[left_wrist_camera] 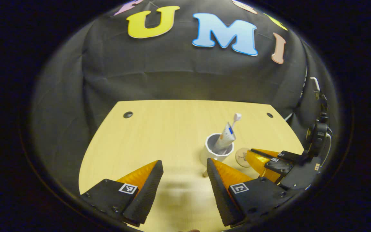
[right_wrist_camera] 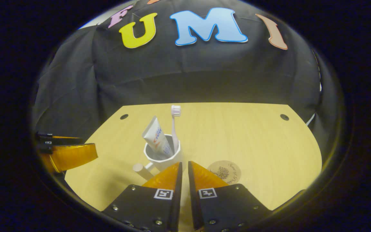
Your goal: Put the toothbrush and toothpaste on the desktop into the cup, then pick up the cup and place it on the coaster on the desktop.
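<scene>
Right gripper, fingers nearly closed on nothing, sits just before the cup; left gripper gapes. A careless grab could tip it, perhaps spilling the toothbrush.

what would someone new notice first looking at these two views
A white cup near the middle of the wooden desktop, with a toothpaste tube and toothbrush sticking out of it. A round coaster lies bare just beside it. The left gripper faces the cup, jaws wide apart.

Left hand-held gripper spread wide; right hand-held gripper nearly closed.
</scene>
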{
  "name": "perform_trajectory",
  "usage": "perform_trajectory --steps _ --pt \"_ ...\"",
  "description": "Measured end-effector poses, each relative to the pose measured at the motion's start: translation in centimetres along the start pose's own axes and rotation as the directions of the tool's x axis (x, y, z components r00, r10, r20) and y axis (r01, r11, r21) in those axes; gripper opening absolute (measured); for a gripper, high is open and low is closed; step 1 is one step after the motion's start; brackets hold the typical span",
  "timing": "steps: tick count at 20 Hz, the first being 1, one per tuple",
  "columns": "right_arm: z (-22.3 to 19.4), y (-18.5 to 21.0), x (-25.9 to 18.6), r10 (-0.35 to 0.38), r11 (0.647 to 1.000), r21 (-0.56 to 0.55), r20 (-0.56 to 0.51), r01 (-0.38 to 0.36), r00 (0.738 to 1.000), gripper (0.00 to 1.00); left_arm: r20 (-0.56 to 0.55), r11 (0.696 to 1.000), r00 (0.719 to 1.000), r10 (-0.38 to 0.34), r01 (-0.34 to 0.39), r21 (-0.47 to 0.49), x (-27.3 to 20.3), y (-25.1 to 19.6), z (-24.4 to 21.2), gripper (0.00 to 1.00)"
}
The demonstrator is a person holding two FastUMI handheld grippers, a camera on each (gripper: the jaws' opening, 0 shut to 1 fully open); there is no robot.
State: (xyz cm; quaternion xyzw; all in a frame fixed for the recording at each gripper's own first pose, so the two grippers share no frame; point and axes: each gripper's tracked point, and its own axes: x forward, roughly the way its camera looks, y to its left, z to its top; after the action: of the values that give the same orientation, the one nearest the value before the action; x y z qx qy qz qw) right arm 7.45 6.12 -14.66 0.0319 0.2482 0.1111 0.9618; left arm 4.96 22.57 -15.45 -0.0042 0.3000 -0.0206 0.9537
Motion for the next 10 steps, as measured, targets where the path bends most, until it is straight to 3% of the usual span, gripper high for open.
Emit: perform_trajectory --steps 5,7,8,10 --pt "-1.5 -3.7 -1.8 -0.068 0.993 0.095 -0.022 0.070 0.997 0.14 -0.182 0.986 0.975 -0.131 0.147 0.077 2.9 -3.9 -0.5 0.89" --pt "-2.0 -5.2 -2.7 -0.098 0.986 0.129 -0.029 0.101 0.995 0.14 -0.289 0.980 0.948 -0.133 0.169 0.102 4.1 -4.1 -2.0 0.89" --pt "-2.3 -5.9 -3.1 -0.113 0.983 0.144 -0.032 0.117 0.993 0.15 -0.334 0.977 0.933 -0.133 0.180 0.116 4.7 -4.1 -2.6 0.84" --pt "-2.9 -7.4 -3.9 -0.143 0.974 0.171 -0.038 0.147 0.989 0.15 -0.406 0.970 0.905 -0.124 0.198 0.145 5.3 -4.5 -3.7 0.89"
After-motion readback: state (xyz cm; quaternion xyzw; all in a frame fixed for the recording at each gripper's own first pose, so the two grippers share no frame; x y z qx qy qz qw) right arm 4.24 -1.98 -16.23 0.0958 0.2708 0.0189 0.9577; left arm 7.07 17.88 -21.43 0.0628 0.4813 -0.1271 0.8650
